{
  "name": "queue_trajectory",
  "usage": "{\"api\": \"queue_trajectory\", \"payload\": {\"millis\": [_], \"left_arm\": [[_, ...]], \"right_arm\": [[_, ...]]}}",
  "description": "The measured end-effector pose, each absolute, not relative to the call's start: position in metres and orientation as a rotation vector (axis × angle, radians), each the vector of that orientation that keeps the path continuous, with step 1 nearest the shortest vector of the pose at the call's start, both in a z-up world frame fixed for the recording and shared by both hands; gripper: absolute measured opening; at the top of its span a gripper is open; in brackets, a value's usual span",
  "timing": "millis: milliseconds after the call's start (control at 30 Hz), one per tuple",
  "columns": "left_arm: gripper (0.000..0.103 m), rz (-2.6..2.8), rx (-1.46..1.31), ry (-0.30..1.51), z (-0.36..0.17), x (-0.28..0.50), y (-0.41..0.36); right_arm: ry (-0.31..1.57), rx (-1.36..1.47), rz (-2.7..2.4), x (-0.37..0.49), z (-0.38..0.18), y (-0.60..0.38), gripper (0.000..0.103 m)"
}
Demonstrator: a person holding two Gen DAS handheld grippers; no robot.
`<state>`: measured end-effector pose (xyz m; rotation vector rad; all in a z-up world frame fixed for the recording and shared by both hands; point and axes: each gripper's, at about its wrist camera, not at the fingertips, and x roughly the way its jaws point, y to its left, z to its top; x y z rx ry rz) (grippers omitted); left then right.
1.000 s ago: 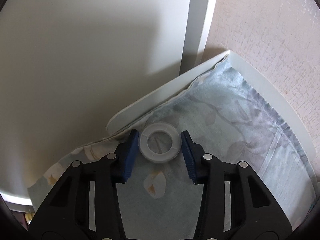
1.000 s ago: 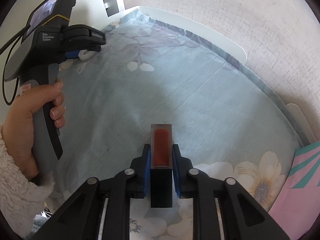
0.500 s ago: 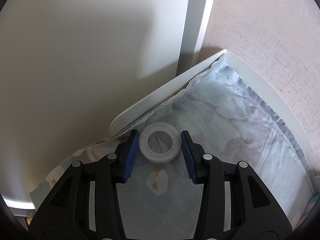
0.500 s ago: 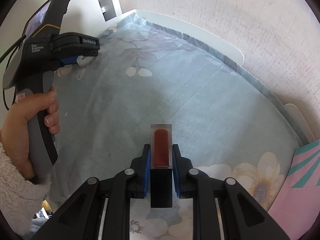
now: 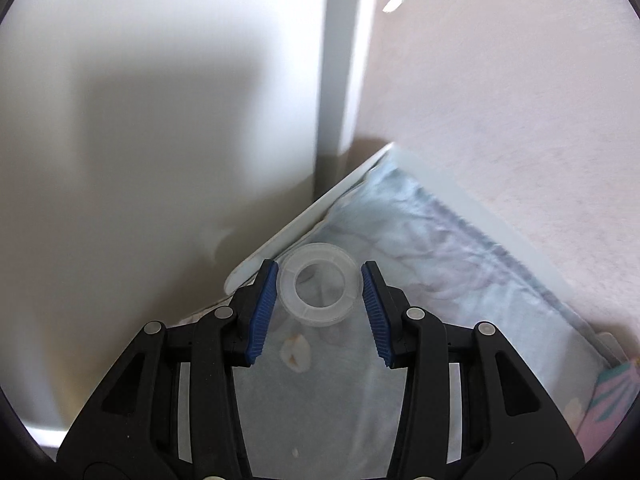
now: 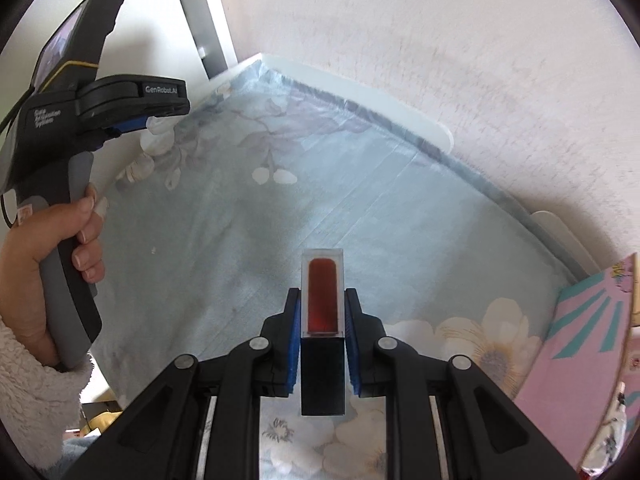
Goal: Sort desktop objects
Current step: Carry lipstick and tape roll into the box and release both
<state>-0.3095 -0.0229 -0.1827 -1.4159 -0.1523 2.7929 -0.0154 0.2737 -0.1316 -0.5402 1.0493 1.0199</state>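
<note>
A clear ring of tape (image 5: 319, 284) sits between the blue pads of my left gripper (image 5: 319, 294), at the table's far left corner. The left pad touches it; a small gap shows at the right pad. The ring seems lifted off the cloth. In the right wrist view the left gripper (image 6: 148, 122) is held up by a hand, the ring's edge (image 6: 158, 124) showing at its tip. My right gripper (image 6: 322, 320) is shut on a red lip tint in a clear block with a black cap (image 6: 322, 300), above the cloth.
A pale blue floral cloth (image 6: 320, 200) covers the white table (image 6: 400, 108). Walls close the far and left sides. A pink box with teal rays (image 6: 580, 340) stands at the right edge.
The left gripper has risen and tilted with the tape ring between its pads; the table corner now sits lower in its view. The right gripper has stayed shut on the lip tint.
</note>
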Motion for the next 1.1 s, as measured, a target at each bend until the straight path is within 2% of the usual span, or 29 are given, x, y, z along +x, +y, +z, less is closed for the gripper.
{"api": "queue_trajectory", "payload": {"millis": [300, 567, 833, 1100], "left_arm": [[0.040, 2.664, -1.224, -0.048, -0.110, -0.308, 0.031], [0.040, 2.467, -1.063, 0.066, -0.058, -0.274, 0.114], [0.040, 2.165, -0.996, 0.205, -0.042, -0.206, 0.204], [0.040, 1.845, -0.994, 0.379, -0.059, -0.122, 0.271]], "right_arm": [[0.989, -0.457, 0.960, -0.003, -0.074, 0.238, 0.018], [0.935, -0.357, 0.836, 0.010, -0.038, 0.172, 0.018], [0.941, -0.276, 0.668, 0.022, -0.027, 0.091, 0.018], [1.011, -0.196, 0.551, 0.023, -0.046, 0.022, 0.018]]}}
